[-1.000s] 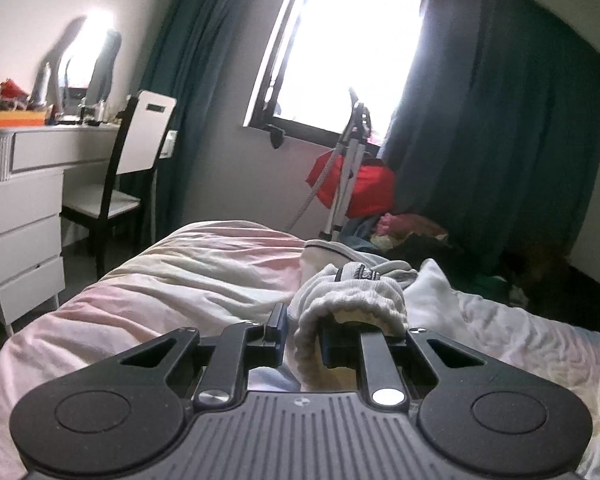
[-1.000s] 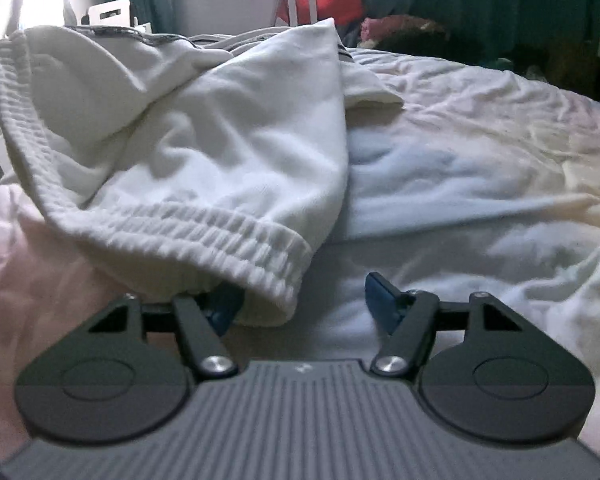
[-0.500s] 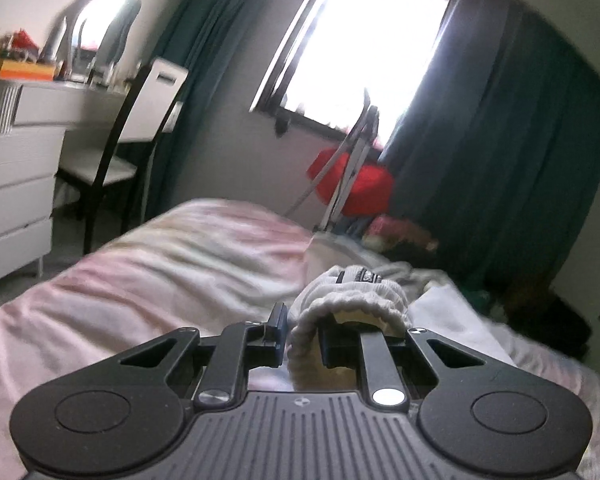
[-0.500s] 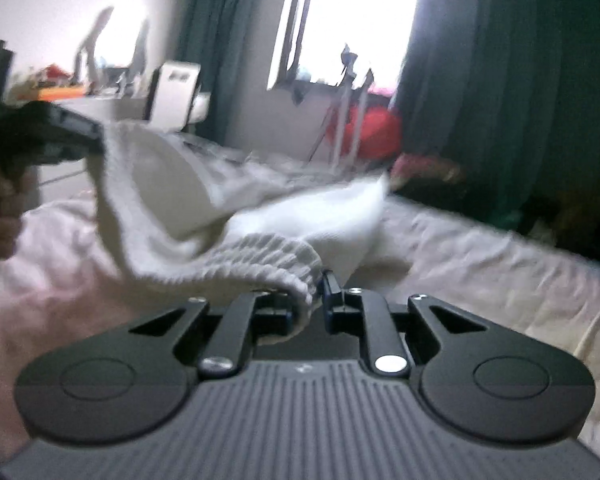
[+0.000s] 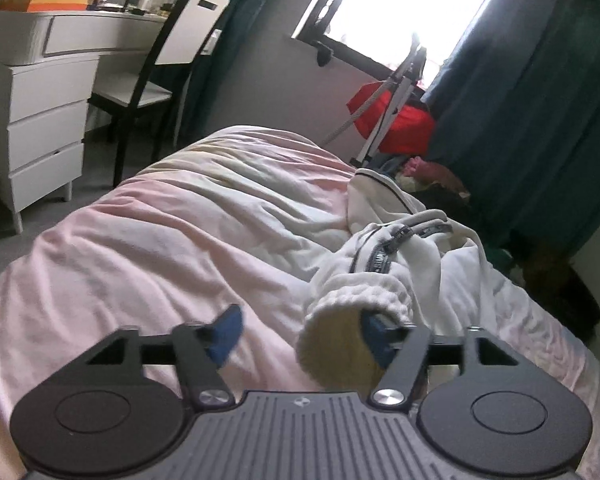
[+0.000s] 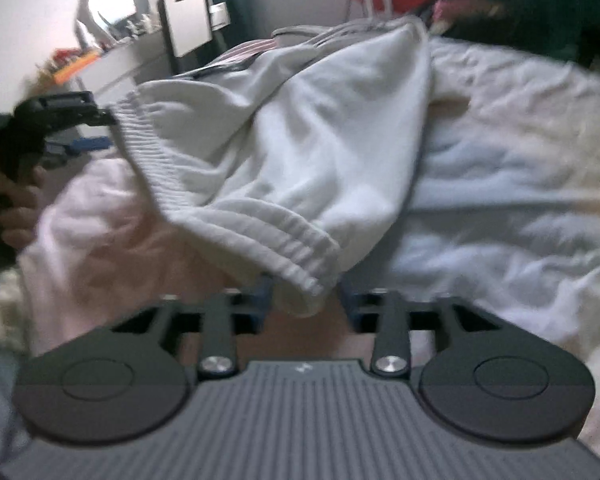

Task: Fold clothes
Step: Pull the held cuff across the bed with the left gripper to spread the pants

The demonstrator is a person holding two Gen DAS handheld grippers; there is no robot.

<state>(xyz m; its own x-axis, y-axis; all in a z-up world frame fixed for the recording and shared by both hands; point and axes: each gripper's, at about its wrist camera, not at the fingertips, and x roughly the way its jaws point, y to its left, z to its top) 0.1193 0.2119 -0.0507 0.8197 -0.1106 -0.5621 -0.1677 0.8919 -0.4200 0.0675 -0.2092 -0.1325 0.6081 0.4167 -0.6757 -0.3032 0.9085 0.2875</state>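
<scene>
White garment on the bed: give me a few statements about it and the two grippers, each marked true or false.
1. The white garment lies on a pale bedspread. True.
2. The left gripper is clamped shut on the ribbed hem. False: its fingers stand apart, having just opened; the hem hangs against one only.
3. The right gripper stands open. True: it has just opened, with the hem end loose between the fingers.
4. The garment is folded into a neat square. False: it is bunched and rumpled.
5. The chair stands on the bed. False: it stands at the white dresser.
</scene>
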